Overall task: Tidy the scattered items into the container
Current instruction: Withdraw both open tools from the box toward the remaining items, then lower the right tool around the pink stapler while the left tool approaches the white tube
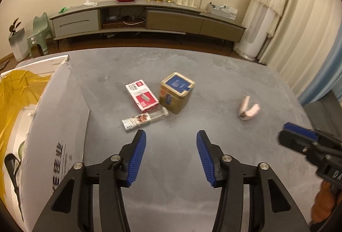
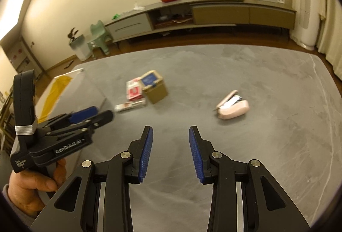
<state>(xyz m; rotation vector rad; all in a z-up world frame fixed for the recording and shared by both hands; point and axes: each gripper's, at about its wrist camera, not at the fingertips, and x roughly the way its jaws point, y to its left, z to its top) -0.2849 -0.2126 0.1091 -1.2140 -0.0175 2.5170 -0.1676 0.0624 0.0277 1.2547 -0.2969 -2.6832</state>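
Note:
On the grey table lie a gold tin with a blue lid, a red and white box, a long clear packet and a pink stapler. A cardboard box lined with yellow plastic stands at the left. My left gripper is open and empty, just short of the packet. My right gripper is open and empty, with the stapler ahead to its right; its tip shows at the left wrist view's right edge.
The table ends ahead, with wooden floor beyond. A long TV cabinet, a green child's chair, a white tower appliance and curtains line the far wall. A hand holds the left gripper's handle.

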